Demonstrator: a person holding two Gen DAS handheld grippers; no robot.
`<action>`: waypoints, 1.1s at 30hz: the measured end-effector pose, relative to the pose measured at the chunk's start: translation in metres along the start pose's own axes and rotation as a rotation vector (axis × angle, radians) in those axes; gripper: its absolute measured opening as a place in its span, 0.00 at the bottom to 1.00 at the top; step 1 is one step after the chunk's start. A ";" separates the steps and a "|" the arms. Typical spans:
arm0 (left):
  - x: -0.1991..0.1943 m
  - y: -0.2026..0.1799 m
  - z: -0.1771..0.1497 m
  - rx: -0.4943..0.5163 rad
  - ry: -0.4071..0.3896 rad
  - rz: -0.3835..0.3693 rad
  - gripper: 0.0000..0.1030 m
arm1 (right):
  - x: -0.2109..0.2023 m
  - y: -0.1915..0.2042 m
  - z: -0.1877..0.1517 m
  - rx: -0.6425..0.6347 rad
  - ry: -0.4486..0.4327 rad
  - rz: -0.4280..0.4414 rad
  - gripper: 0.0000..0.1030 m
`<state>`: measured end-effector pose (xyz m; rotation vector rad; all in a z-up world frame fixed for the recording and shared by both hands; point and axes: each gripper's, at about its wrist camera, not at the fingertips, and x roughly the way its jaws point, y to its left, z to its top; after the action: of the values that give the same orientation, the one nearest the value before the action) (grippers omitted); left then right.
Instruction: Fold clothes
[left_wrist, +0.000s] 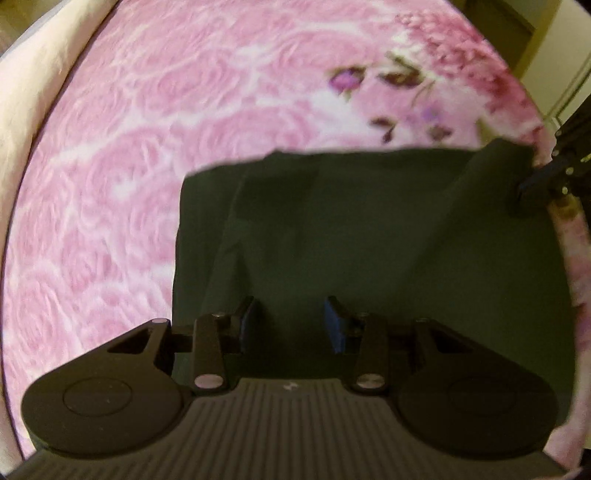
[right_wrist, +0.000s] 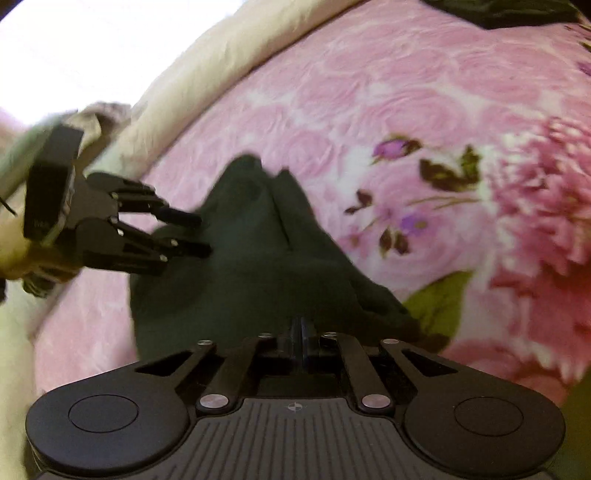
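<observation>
A dark green garment is seen spread flat on the pink rose-patterned bedspread, filling the centre and the 3 o'clock side of the left wrist view, its far edge running almost straight across from 9 to 3 o'clock just above the middle. The left tongs are held just over the cloth at 6 o'clock, their blue-lined fingers standing partly apart with only bare cloth seen in the gap, nothing pinched. A long crease is drawn up the garment from the left finger toward 11 o'clock. At 3 o'clock in that view the right tongs are caught at the garment's far corner. From the right wrist view the same garment is shown bunched into a ridge that climbs from 6 o'clock to a peak near the centre, and the right tongs are closed tight at 6 o'clock, where a fold of the dark cloth seems to be gripped, though the pinch itself is hard to make out. The left tongs are seen at 9 o'clock, pointed inward with both tips against the garment's edge. A cream bolster is laid along the bedspread's border from 8 to 12 o'clock, and a second dark piece of clothing is glimpsed at 1 o'clock
</observation>
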<state>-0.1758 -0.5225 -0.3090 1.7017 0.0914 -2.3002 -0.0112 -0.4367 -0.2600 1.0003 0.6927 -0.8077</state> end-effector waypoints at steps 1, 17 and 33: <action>0.002 0.004 -0.003 -0.009 -0.006 0.014 0.37 | 0.007 -0.006 0.000 0.011 0.008 -0.024 0.03; -0.081 0.025 -0.097 -0.187 -0.013 0.138 0.32 | -0.024 0.034 -0.026 -0.025 0.005 -0.089 0.04; -0.102 -0.115 -0.155 -0.132 -0.029 0.059 0.32 | -0.018 0.073 -0.060 -0.128 0.060 -0.171 0.09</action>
<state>-0.0345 -0.3599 -0.2732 1.5851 0.1808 -2.2229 0.0326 -0.3543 -0.2358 0.8600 0.8797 -0.8732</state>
